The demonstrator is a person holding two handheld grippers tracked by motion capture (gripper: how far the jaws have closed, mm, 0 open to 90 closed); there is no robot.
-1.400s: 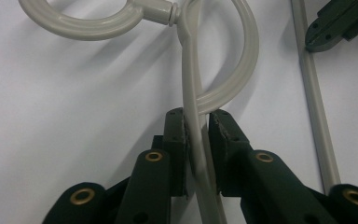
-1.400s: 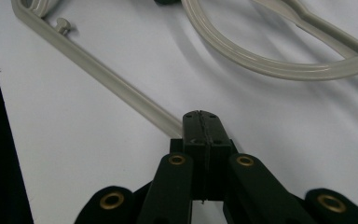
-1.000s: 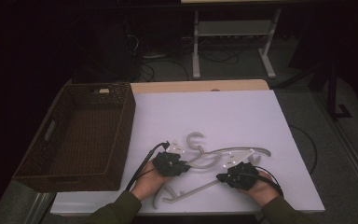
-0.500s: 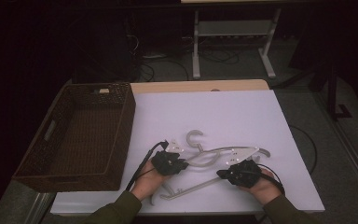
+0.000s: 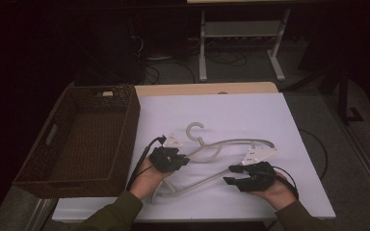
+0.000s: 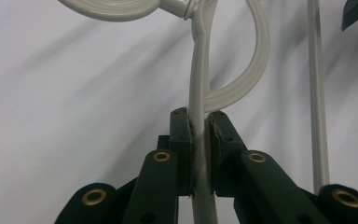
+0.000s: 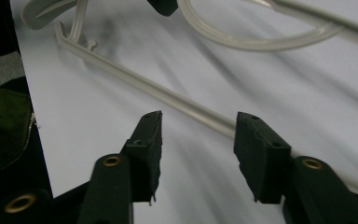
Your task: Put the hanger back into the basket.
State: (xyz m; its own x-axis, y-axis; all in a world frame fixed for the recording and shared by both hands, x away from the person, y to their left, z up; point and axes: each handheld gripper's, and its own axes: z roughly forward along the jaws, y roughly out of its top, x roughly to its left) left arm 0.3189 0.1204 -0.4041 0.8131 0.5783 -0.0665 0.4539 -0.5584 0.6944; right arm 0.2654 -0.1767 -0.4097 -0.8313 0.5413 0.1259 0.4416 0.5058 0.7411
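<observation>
High view first: the wicker basket sits on the left side of the surface, and as far as I can see there's nothing in it apart from a small pale tag at its far wall. The grey plastic hanger lies just right of the basket, hook pointing away from the person. The left gripper is on the hanger's left end, close to the basket's right wall. The right gripper is at the near right, next to the long bottom bar. There's plenty of bare surface beyond the hanger and off to the right; the near edge is right under both hands.

Left gripper view: the jaws are clamped tight on a thin arm of the hanger, which runs straight up between the pads. The curved loop of the hanger bends off to the right just above, with pale surface all around.

Right gripper view: the right gripper has just been opening, and the jaws stand well apart. The bottom bar passes diagonally behind the gap without touching either pad. A dark green sleeve shows at the left, at the surface's edge.
</observation>
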